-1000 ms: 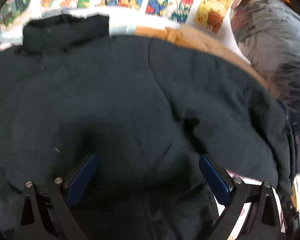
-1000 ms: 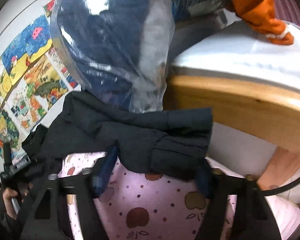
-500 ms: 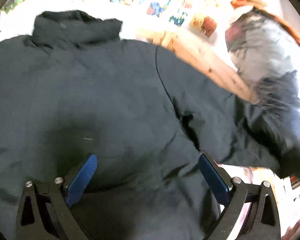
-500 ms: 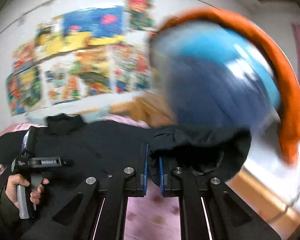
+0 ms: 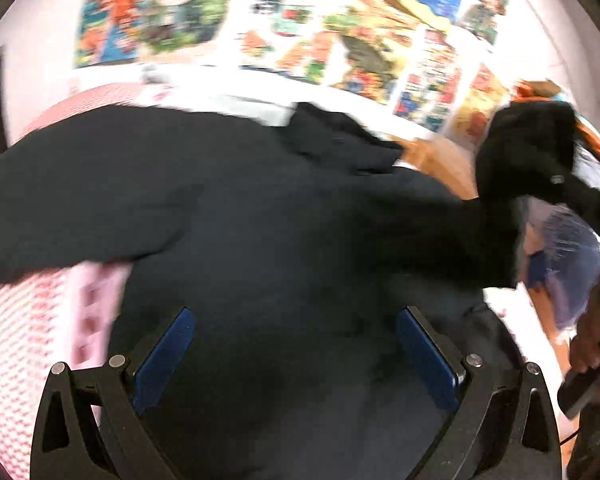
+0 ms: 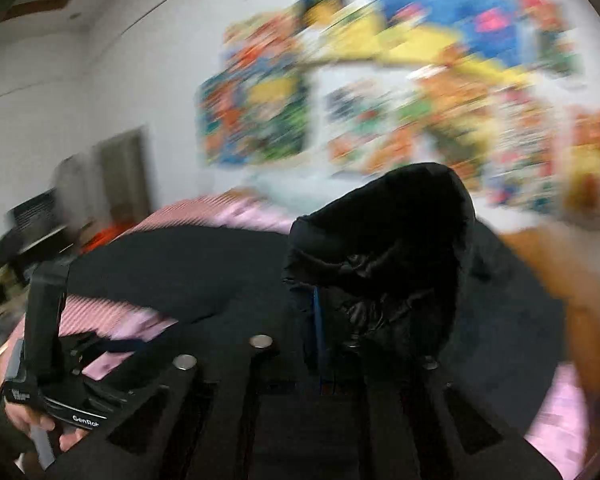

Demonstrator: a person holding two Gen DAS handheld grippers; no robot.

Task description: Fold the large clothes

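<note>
A: One big dark jacket (image 5: pixel 260 208) fills the bed, spread across the pink bedsheet (image 5: pixel 16 320). The collar (image 5: pixel 332 136) sits up at twelve o'clock, toward the poster wall (image 5: pixel 300 32).

B: And the left gripper (image 5: pixel 296 356) hangs over the jacket's lower body, blue pads spread wide, nothing between them.

A: The right gripper (image 6: pixel 332 320) is the busy one. Its jaws are pinched onto the sleeve cuff (image 6: pixel 380 248), which bunches up above the fingers in a soft black lump.

B: That fabric looks padded and limp, probably with some weight. It would likely sag from a single pinch, so hems, cuffs and shoulder seams seem the safer holds. The lining has a slight sheen, so it may slip.

A: Orientation?

B: In the left wrist view the long axis runs six to twelve, hem near the camera, collar far. One sleeve (image 5: pixel 60 200) lies out toward nine o'clock, the other is lifted at about two o'clock.

A: Both views are blurred, so seam detail cannot be read.
</note>
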